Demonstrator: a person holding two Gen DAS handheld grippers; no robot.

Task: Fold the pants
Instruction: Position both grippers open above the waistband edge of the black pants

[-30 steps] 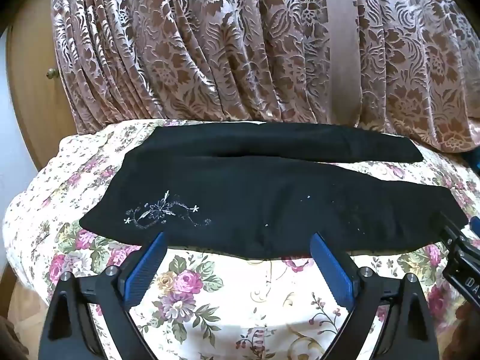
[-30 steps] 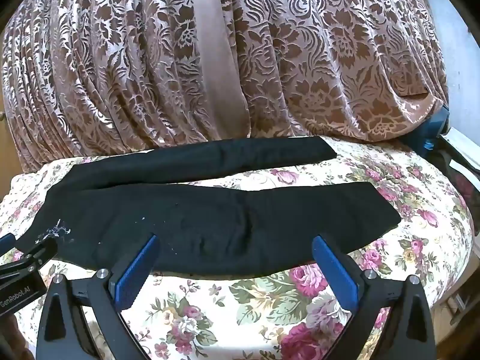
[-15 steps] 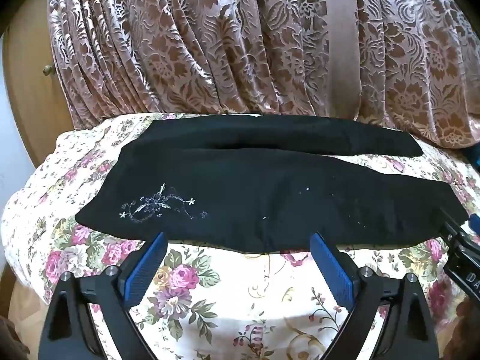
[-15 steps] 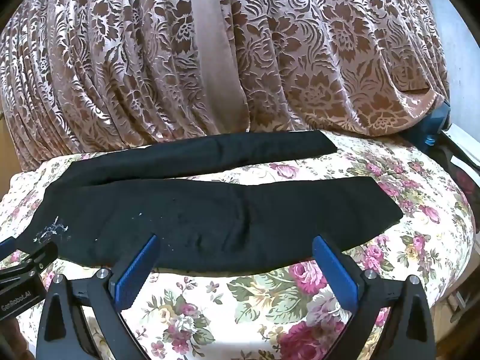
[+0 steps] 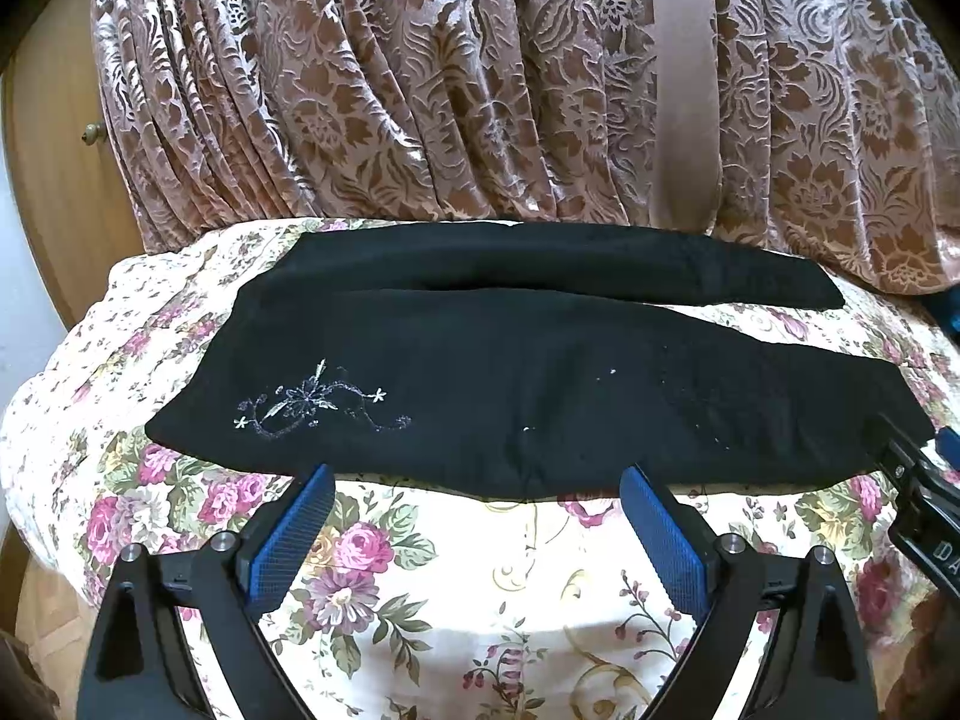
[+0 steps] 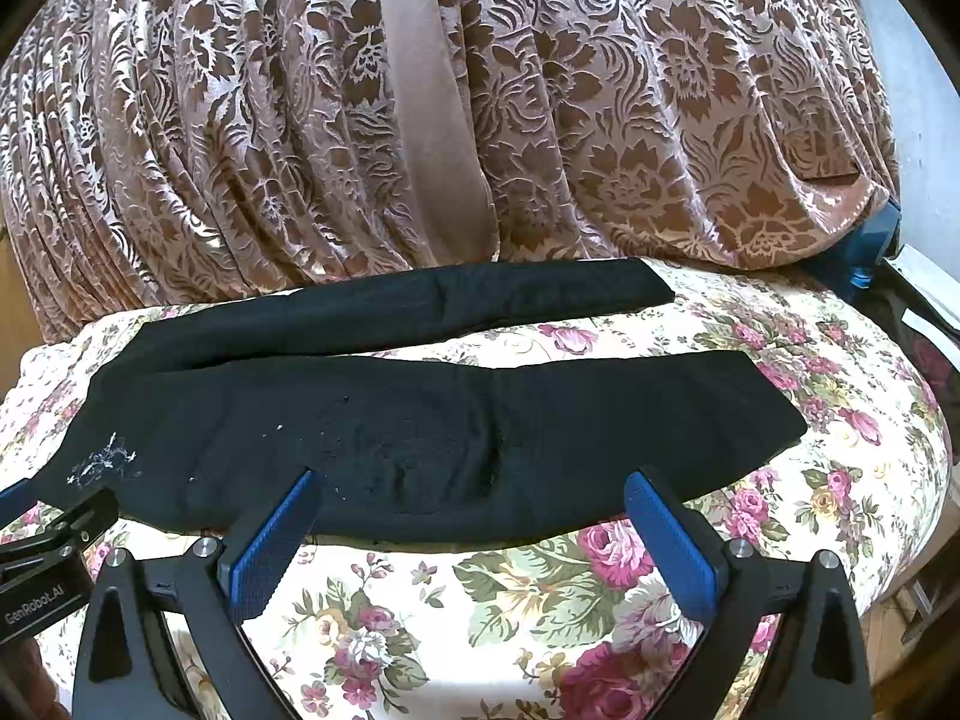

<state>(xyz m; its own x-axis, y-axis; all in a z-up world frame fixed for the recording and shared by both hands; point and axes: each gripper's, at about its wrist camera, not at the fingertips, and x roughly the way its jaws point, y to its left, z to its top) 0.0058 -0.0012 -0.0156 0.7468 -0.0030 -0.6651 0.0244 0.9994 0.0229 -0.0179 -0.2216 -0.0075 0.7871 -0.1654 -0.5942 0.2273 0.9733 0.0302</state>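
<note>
Black pants (image 5: 510, 396) spread unfolded along the bed's (image 5: 510, 552) front edge; both grippers' jaws apart, folding not begun.

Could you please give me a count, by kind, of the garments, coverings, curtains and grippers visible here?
black pants: 1
floral bedspread: 1
brown patterned curtain: 1
grippers: 2, left gripper and right gripper, both open
Total: 5
</note>
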